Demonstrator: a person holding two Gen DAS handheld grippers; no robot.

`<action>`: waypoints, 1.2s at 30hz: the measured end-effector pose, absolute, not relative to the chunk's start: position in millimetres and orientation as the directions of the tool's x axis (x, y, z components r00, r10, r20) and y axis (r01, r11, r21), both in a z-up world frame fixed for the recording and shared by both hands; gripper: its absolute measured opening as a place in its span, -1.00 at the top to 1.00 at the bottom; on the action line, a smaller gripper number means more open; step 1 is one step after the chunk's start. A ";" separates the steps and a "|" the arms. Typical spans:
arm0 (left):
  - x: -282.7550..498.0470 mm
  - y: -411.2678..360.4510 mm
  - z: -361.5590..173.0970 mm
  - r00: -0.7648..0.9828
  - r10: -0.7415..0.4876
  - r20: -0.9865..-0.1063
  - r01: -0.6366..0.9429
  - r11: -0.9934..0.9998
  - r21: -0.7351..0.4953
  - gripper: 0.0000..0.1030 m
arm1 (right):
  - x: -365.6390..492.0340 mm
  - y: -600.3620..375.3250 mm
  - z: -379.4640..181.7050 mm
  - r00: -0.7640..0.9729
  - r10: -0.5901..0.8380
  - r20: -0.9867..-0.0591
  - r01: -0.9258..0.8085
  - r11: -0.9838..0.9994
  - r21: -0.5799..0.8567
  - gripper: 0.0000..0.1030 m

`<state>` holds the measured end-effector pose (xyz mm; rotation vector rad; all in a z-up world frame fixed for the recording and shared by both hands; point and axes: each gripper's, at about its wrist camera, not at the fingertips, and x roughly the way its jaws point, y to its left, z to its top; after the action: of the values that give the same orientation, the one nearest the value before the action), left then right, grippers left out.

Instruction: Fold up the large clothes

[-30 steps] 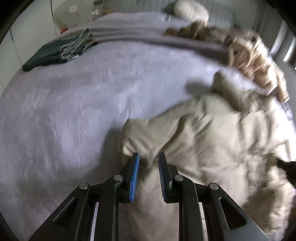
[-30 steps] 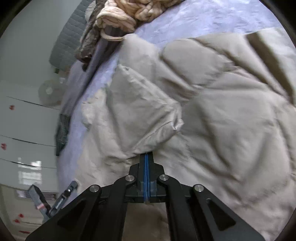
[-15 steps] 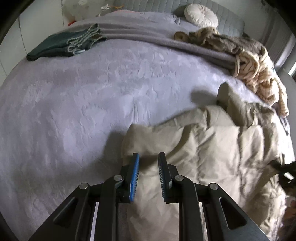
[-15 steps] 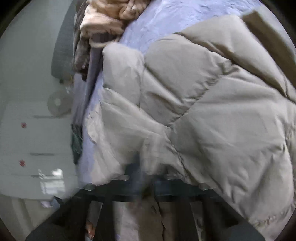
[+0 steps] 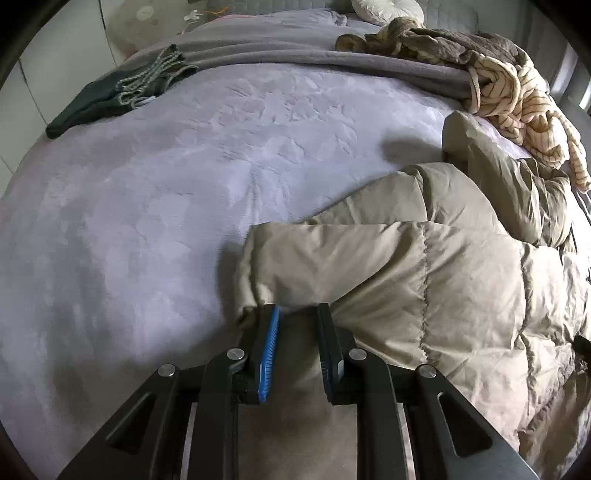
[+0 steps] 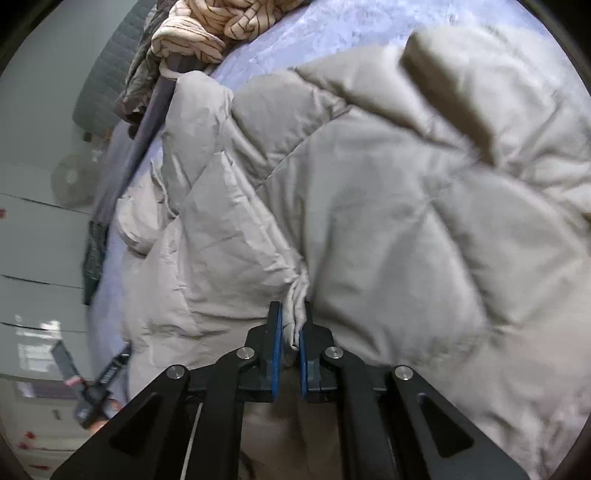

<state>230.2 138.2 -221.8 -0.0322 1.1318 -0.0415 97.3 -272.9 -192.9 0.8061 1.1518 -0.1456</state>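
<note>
So the big beige puffer jacket (image 5: 424,295) is lying rumpled on the bed (image 5: 166,203), taking up the right side of the lilac cover in the left wrist view. Left tongs (image 5: 297,314) have a bit of a gap, and a puffy edge of the jacket sits squeezed between the pads, so they're clamped on it right at the jacket's left corner. Right tongs (image 6: 291,314) are almost together, pinching a thin gathered fold of the jacket (image 6: 369,221) between the blue pads; you can see the fabric bunched up and pulled into them.

Other stuff on the bed: a dark green folded garment (image 5: 110,96) well off at the far left, a grey blanket (image 5: 295,59) across the far end, and a striped cream knit (image 5: 517,96) heaped just beyond the jacket. A round white cushion (image 5: 388,7) sits at the headboard.
</note>
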 end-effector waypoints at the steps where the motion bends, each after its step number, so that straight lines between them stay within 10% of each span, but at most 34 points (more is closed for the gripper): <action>1: 227.0 139.5 -217.5 0.427 -0.039 -0.903 0.012 0.999 -0.037 0.56 | 100.3 -271.0 -189.7 0.425 0.266 -0.865 0.494 0.733 0.468 0.87; 19: 138.0 63.5 -172.2 0.366 -0.120 -0.923 0.146 0.987 -0.071 0.56 | 23.3 -288.2 -161.8 0.446 0.238 -0.863 0.476 0.754 0.454 0.76; 26: 120.8 -3.3 -165.3 0.331 -0.164 -0.929 0.212 0.972 -0.096 0.55 | -4.7 -323.2 -161.8 0.465 0.214 -0.859 0.536 0.705 0.465 0.15; 27: 117.6 -14.4 -164.7 0.326 -0.169 -0.930 0.224 0.970 -0.097 0.44 | -7.7 -329.5 -162.1 0.466 0.211 -0.859 0.543 0.699 0.466 0.15; 29: 113.9 -28.9 -162.3 0.334 -0.156 -0.929 0.224 0.971 -0.082 -1.00 | -15.3 -344.6 -162.0 0.467 0.207 -0.860 0.558 0.685 0.468 0.09; 36: 103.2 -80.6 -152.7 0.349 -0.151 -0.925 0.259 0.964 -0.059 -0.99 | -42.0 -403.2 -161.4 0.484 0.171 -0.858 0.610 0.637 0.471 -0.24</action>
<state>103.2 -80.6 -152.7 0.1032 1.1853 -0.2656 -42.0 -403.2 -161.4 0.8718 1.0598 -0.3128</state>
